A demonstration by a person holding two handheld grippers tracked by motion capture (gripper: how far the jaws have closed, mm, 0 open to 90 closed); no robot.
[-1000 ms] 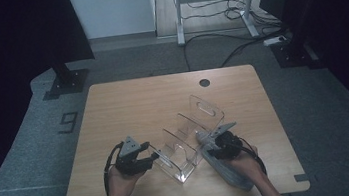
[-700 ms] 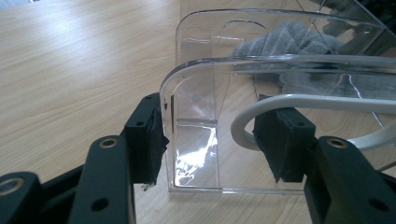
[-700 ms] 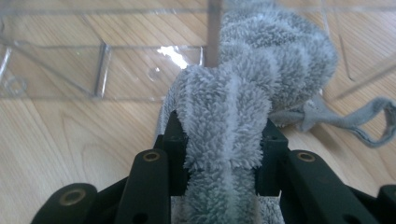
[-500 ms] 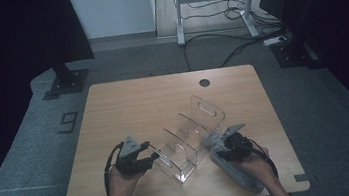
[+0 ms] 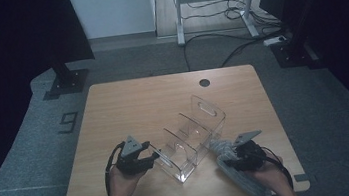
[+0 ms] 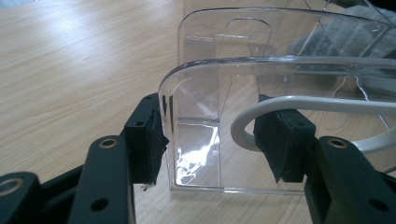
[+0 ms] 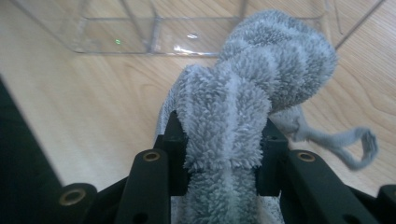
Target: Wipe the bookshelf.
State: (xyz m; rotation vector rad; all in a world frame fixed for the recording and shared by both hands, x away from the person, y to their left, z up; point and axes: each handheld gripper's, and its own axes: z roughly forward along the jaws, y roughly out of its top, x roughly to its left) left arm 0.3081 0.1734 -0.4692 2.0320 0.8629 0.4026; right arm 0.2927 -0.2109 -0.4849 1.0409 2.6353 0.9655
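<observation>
Right gripper (image 5: 229, 152) shifted right, clamping one grey cloth (image 7: 252, 93) | left gripper (image 5: 150, 156) pinching one clear organizer (image 5: 192, 136) wall

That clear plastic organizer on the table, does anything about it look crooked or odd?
It looks intact, but the clear organizer sits diagonally across the table rather than square to its edges. The left hand-held gripper straddles its near end wall.

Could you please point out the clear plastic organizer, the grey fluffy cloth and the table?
clear plastic organizer (image 5: 190, 144): high view, on a middle divider.
grey fluffy cloth (image 7: 243, 107): right gripper view, on the bunched pile above the jaws.
table (image 5: 133, 108): high view, on the bare wooden top.
</observation>
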